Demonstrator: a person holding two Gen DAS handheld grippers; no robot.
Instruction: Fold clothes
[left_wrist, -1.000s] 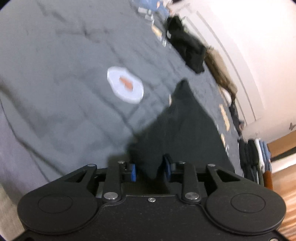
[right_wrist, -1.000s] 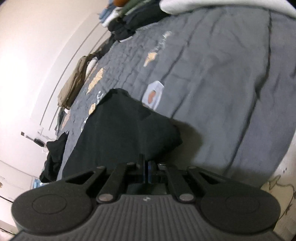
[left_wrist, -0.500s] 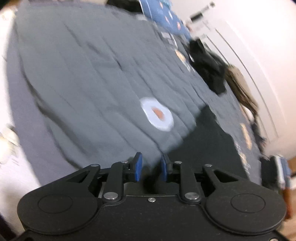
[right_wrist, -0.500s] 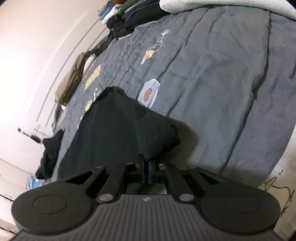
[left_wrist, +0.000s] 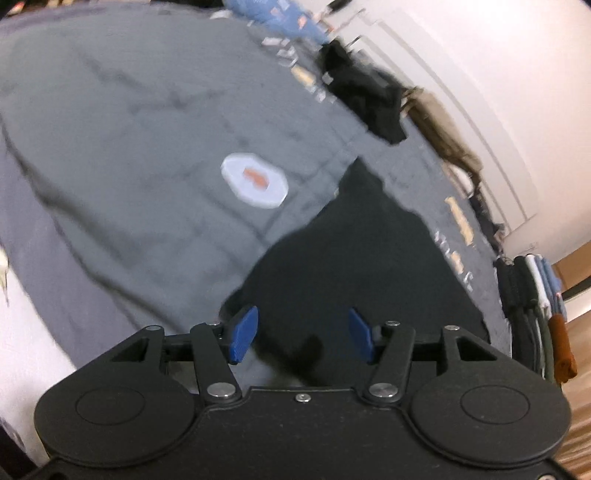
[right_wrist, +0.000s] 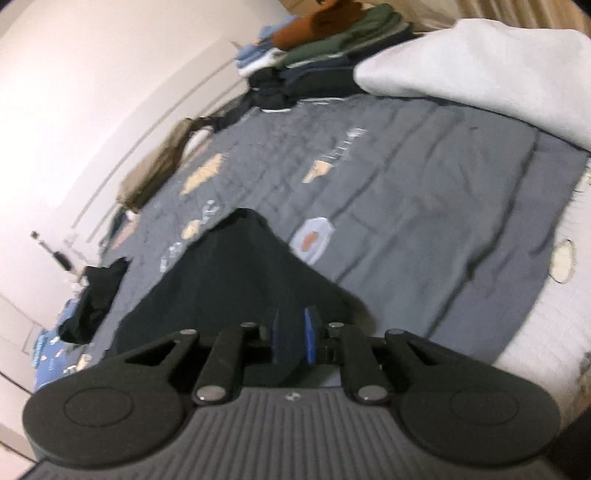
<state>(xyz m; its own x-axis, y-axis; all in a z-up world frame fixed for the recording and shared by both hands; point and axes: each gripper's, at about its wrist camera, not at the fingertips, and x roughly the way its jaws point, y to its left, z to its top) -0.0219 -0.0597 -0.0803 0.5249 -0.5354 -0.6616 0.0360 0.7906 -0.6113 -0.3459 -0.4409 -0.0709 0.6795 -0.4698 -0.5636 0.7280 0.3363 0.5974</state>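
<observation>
From the left wrist view, the left claw (left_wrist: 303, 334) stands spread and its jaws are opening; the black folded cloth garment (left_wrist: 369, 266) lies on the grey quilted bedspread (left_wrist: 129, 147) under and ahead of the blue pads (left_wrist: 243, 334), none of it pinched. The risk here is judged small: a pad could snag the near edge while the claw lifts off and drag the fold askew.

From the right wrist view, the right claw (right_wrist: 291, 334) is only narrowly parted, its jaws opening, with dark cloth of the garment (right_wrist: 236, 280) seen between the pads. I cannot tell if they still press on it. If the hand rises before the cloth slips free, the near corner would likely lift and undo the fold. The pile of folded clothes (right_wrist: 314, 62) at the far end sits well apart, so it seems safe.
</observation>
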